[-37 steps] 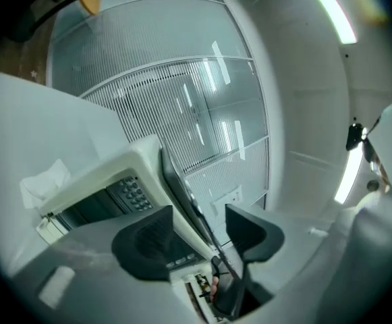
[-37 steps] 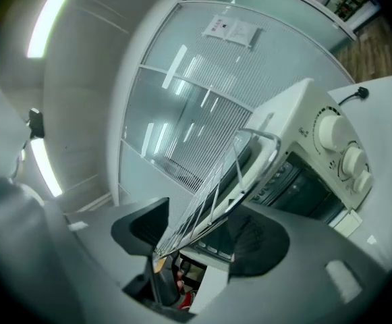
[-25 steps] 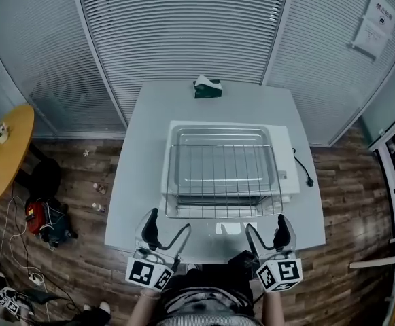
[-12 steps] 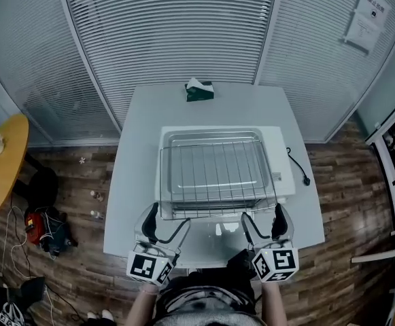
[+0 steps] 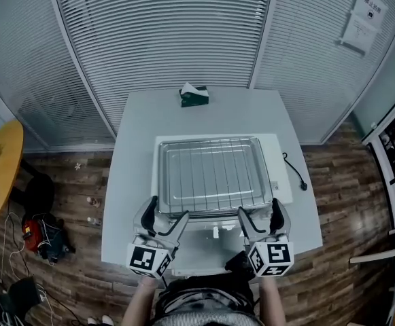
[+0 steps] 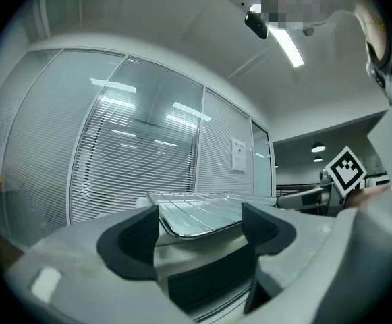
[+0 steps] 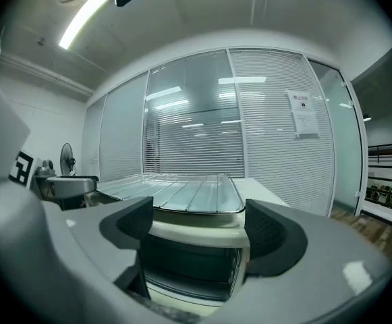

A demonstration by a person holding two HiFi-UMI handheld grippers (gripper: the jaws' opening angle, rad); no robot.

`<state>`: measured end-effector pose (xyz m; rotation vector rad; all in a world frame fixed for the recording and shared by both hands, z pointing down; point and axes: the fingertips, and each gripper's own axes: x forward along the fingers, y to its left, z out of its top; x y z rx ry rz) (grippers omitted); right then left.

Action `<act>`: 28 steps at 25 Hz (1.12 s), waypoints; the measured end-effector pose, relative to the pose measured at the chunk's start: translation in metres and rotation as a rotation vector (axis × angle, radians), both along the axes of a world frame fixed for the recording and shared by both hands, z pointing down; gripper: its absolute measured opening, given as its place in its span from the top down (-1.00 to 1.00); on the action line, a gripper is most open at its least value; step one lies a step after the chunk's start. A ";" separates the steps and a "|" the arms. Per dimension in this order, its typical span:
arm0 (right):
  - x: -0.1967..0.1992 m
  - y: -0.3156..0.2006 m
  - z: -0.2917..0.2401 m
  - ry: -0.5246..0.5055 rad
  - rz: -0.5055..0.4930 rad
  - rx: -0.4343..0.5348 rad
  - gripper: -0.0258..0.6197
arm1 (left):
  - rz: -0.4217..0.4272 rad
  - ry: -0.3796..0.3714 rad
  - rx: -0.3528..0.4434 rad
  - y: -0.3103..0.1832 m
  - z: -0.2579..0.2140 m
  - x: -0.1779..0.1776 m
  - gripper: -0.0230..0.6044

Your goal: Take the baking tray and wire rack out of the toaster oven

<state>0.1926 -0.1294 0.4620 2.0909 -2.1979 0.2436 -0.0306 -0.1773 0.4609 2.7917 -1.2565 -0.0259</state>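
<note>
The wire rack [image 5: 211,175] now sits farther back atop the toaster oven [image 5: 283,178].

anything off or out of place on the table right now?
Nothing spilled or damaged. One oddity: the baking tray, with the wire rack lying on it, sits on top of the toaster oven instead of on the table, squared to it.

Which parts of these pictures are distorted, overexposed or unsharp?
Head view: sharp, but the lens bends the window blinds into curves. Left gripper view: dark round border, and the ceiling lamp is washed out white. Right gripper view: same border; lamps reflect on the glass wall.
</note>
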 end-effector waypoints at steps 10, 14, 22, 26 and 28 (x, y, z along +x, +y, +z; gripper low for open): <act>-0.019 0.021 -0.007 -0.022 -0.030 0.018 -0.37 | -0.006 -0.015 0.006 0.023 -0.007 -0.006 -0.35; -0.051 0.043 0.000 0.074 -0.101 0.009 -0.11 | 0.062 -0.063 -0.012 0.060 0.004 0.009 -0.32; -0.107 0.080 0.017 0.147 -0.194 -0.025 0.59 | 0.190 0.004 -0.133 0.117 0.026 0.034 0.51; -0.126 0.088 0.010 0.160 -0.233 -0.011 0.81 | 0.221 0.012 -0.134 0.132 0.021 0.039 0.79; -0.133 0.092 0.004 0.172 -0.249 -0.014 0.87 | 0.236 0.013 -0.130 0.137 0.016 0.042 0.90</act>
